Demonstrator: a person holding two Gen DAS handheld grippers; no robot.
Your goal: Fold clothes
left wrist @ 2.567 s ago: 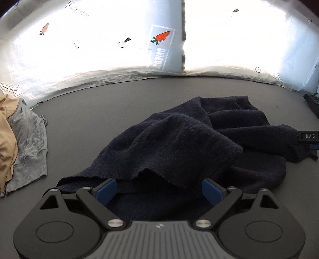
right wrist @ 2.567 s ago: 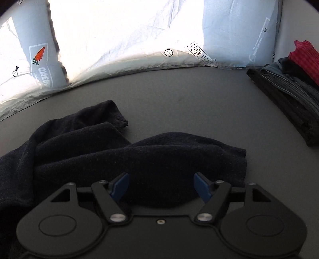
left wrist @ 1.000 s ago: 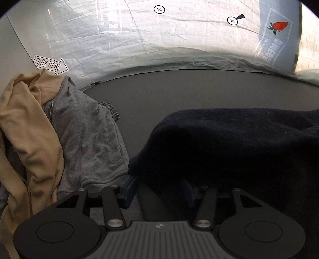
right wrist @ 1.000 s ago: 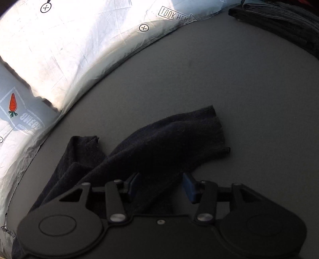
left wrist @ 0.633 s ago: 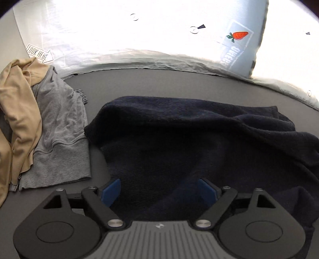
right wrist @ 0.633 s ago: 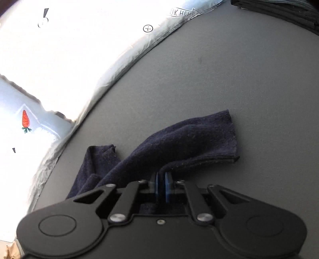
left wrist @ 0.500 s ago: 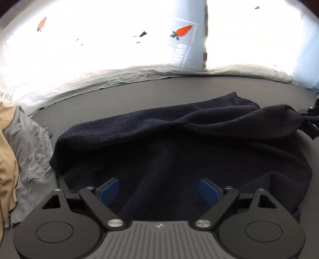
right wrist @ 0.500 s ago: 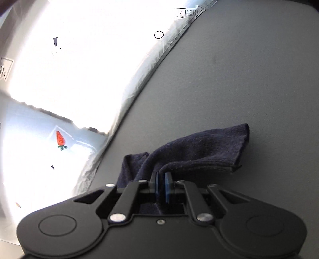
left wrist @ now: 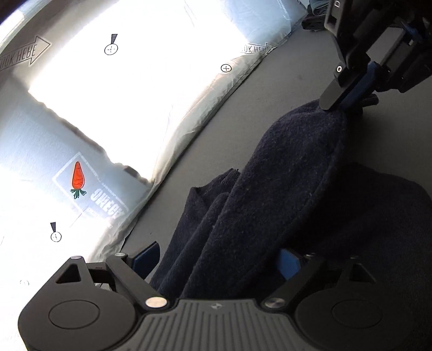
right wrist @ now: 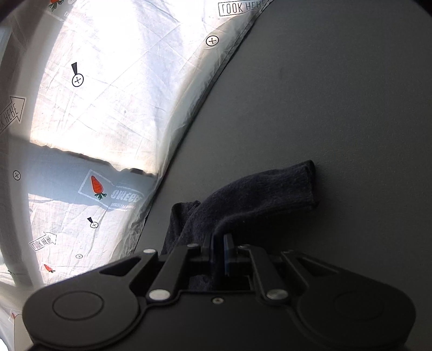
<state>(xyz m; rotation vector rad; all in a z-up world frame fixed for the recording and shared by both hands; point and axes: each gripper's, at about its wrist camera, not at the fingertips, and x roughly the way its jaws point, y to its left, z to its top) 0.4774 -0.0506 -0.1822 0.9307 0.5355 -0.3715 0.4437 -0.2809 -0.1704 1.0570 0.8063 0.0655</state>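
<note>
A dark navy garment [left wrist: 270,205] hangs stretched above the grey table [left wrist: 283,86]. My right gripper [left wrist: 348,100] is shut on one end of it, seen at the upper right of the left wrist view. In the right wrist view my right gripper [right wrist: 220,255] pinches the cloth between its blue pads, and a loose end of the navy garment [right wrist: 270,197] trails onto the table. My left gripper [left wrist: 216,260] is open, with its blue pads either side of a thick bunch of the cloth that passes between them.
A crinkled white backdrop [left wrist: 113,108] with carrot logos and "look here" arrows borders the table's far edge, also in the right wrist view [right wrist: 108,108]. A dark pile of clothes [left wrist: 313,16] lies at the far end. Bare grey table [right wrist: 337,108] lies beyond the garment.
My right gripper stays shut on the garment and has lifted it. My left gripper has swung right and tilted; the cloth now runs between its open jaws up to the right gripper.
</note>
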